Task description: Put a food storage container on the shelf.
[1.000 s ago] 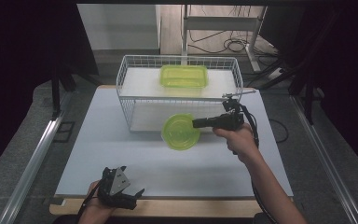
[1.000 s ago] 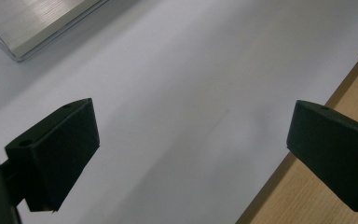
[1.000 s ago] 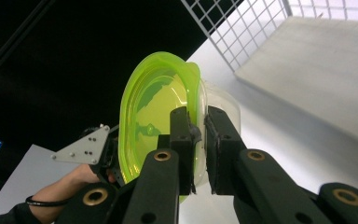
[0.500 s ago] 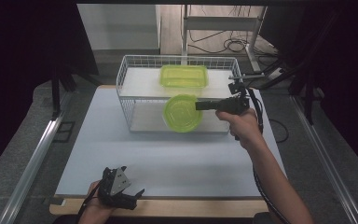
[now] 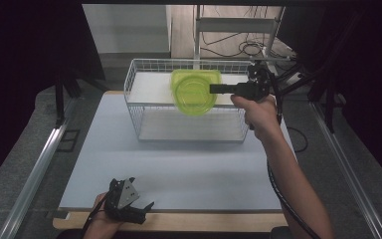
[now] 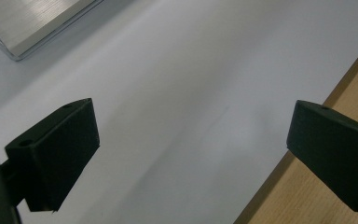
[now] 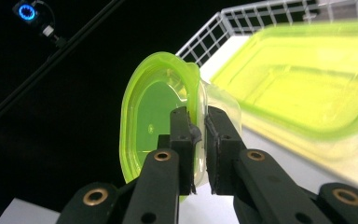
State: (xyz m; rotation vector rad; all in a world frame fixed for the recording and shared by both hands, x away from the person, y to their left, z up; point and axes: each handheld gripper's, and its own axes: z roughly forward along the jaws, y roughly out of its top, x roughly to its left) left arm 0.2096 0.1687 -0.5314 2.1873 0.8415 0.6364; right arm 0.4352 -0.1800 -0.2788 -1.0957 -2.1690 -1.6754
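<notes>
My right gripper point(image 5: 218, 88) is shut on the rim of a round lime-green container with a lid point(image 5: 193, 95), held up over the white wire basket point(image 5: 135, 110). In the right gripper view the jaws pinch the round container point(image 7: 161, 116) by its edge, and my right gripper point(image 7: 199, 140) points toward the basket. A rectangular lime-green lidded container point(image 7: 307, 88) lies in the basket behind it; its corner point(image 5: 214, 75) peeks out in the high view. My left gripper point(image 5: 148, 205) rests at the table's near edge, open with nothing between its fingers point(image 6: 56, 154).
The basket stands at the far middle of the white table top point(image 5: 189, 164). A wooden strip point(image 6: 307, 186) runs along the near edge. Metal rails point(image 5: 40, 164) flank the table, and cables point(image 5: 243, 47) lie on the floor beyond.
My right gripper has lifted the round container from low in front of the basket up and away, over the basket's top. The left hand has stayed put.
</notes>
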